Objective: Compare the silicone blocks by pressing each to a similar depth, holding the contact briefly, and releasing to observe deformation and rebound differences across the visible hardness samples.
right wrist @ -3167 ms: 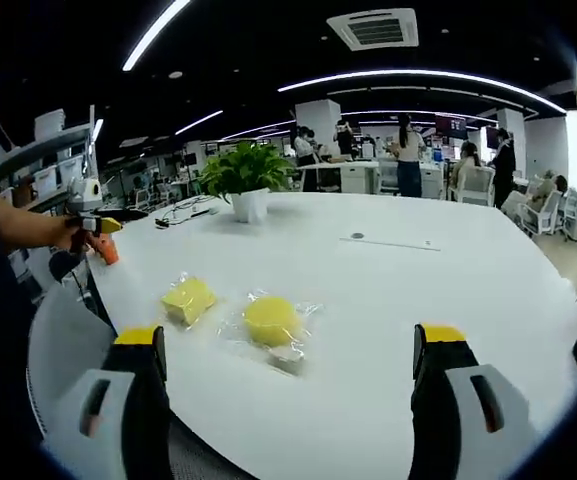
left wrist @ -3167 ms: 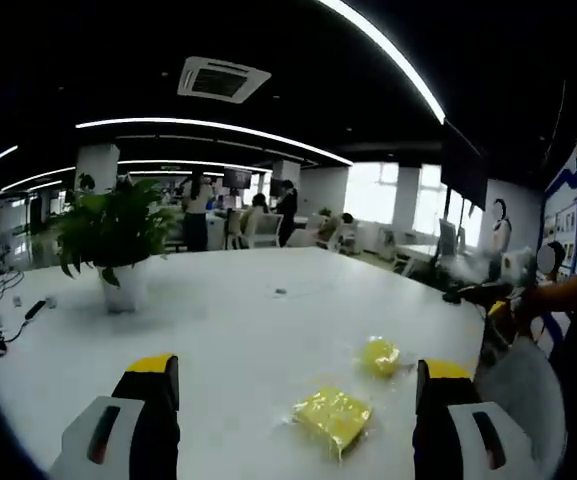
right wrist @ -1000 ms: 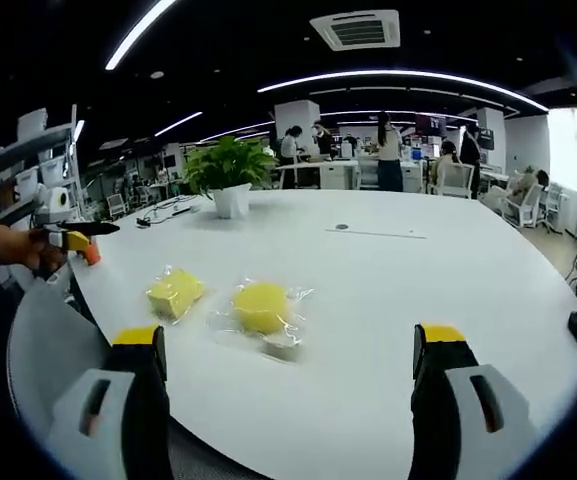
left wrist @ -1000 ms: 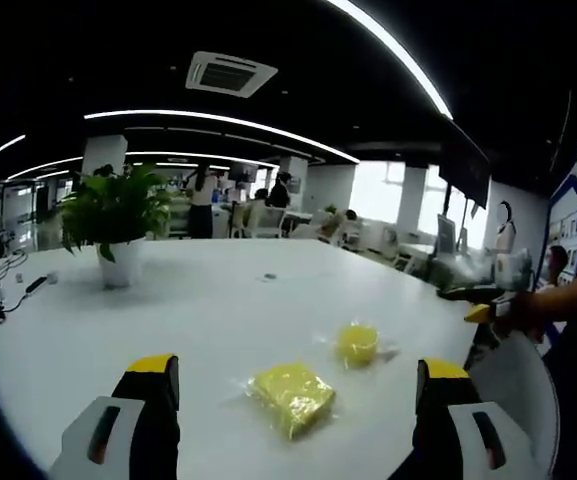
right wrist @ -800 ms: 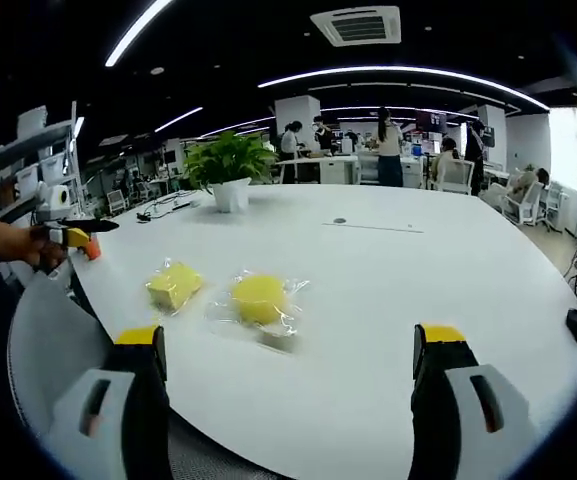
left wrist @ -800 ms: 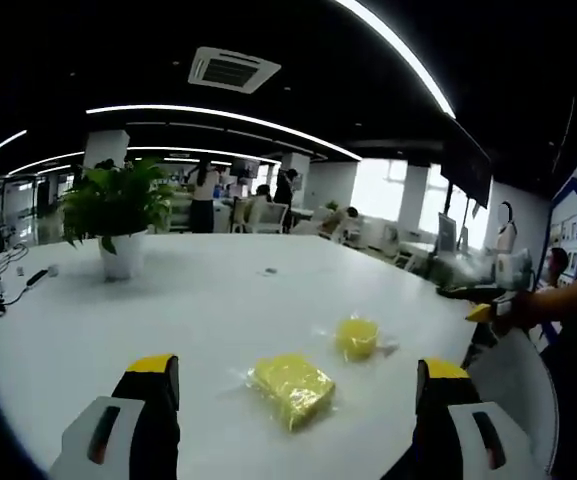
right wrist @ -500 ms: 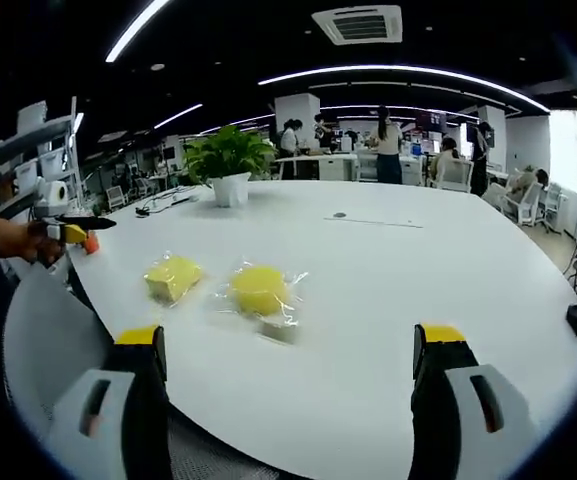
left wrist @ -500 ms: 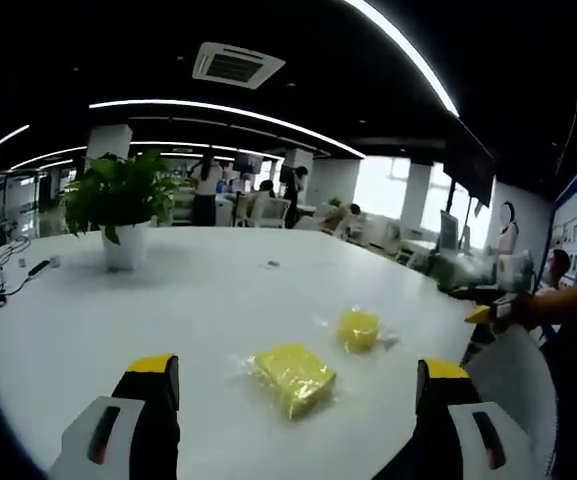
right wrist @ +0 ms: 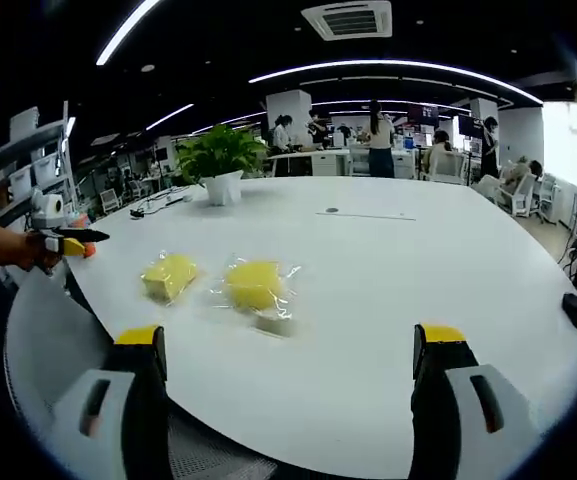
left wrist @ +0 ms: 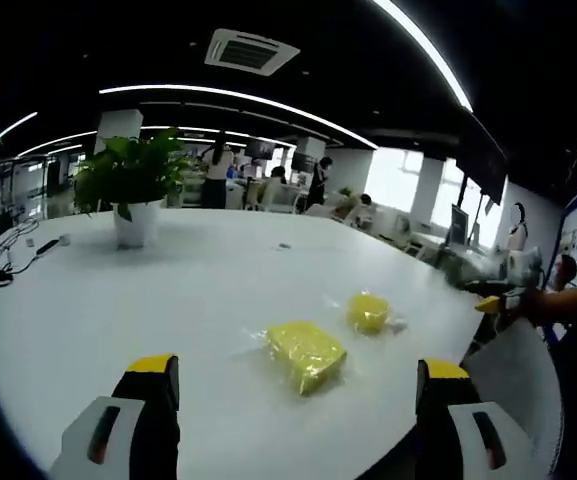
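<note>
Both grippers, left [left wrist: 296, 385] and right [right wrist: 288, 385], are staying wide open and empty, while the two bagged yellow silicone blocks [left wrist: 306, 355] [right wrist: 254, 283] are lying untouched near the white table's [right wrist: 388, 270] edge, views drifting slightly.

Open-plan office: big white table [left wrist: 148, 300], potted plant [left wrist: 133, 190] on it, curved ceiling light strips [right wrist: 398, 68], ceiling AC vent [left wrist: 251, 50], bright windows [left wrist: 396, 185] behind.

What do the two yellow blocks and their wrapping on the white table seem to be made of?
Square block and round block: matte yellow, probably silicone or foam; texture unclear. Wrapping: thin clear plastic, glossy and crinkled at the edges. Table: smooth white, slightly reflective top.
</note>
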